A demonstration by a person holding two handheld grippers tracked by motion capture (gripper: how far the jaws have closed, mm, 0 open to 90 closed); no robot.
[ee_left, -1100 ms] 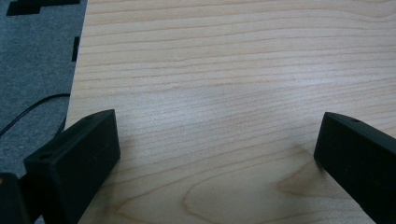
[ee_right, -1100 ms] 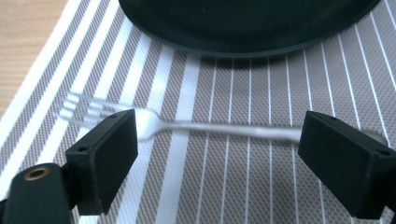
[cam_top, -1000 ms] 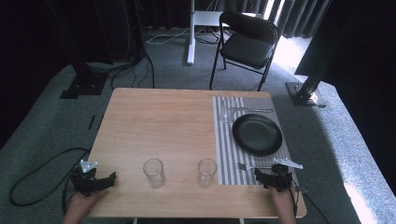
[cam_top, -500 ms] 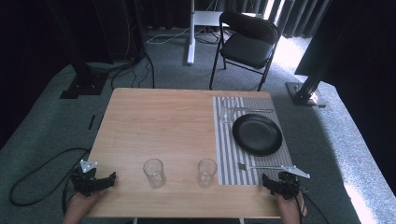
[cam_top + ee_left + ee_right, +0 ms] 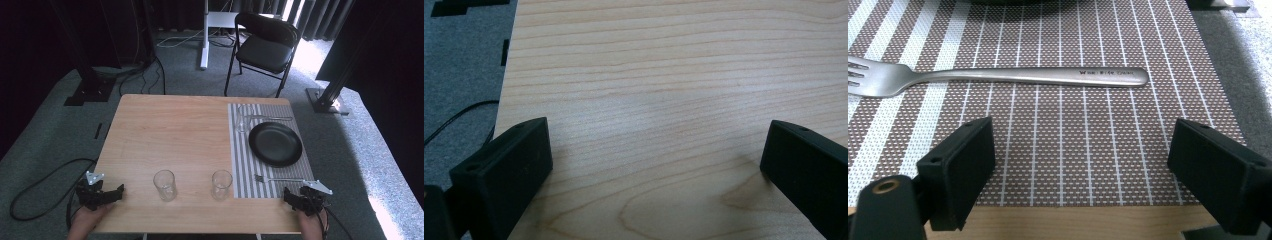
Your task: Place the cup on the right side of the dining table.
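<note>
Now the right gripper (image 5: 295,198) sits at the near right corner of the table (image 5: 170,130), its jaws spread wide with nothing between them. Just beyond them a fork (image 5: 998,77) lies flat on the striped mat (image 5: 1088,150), crosswise to the jaws, tines toward the table's middle, handle toward the right edge, not touched. Beyond the fork on the mat is a black plate (image 5: 275,144). The left gripper (image 5: 107,194) rests at the table's near left corner, jaws likewise spread over bare wood. Two glasses (image 5: 164,185) stand upright between the grippers near the front edge, well apart.
</note>
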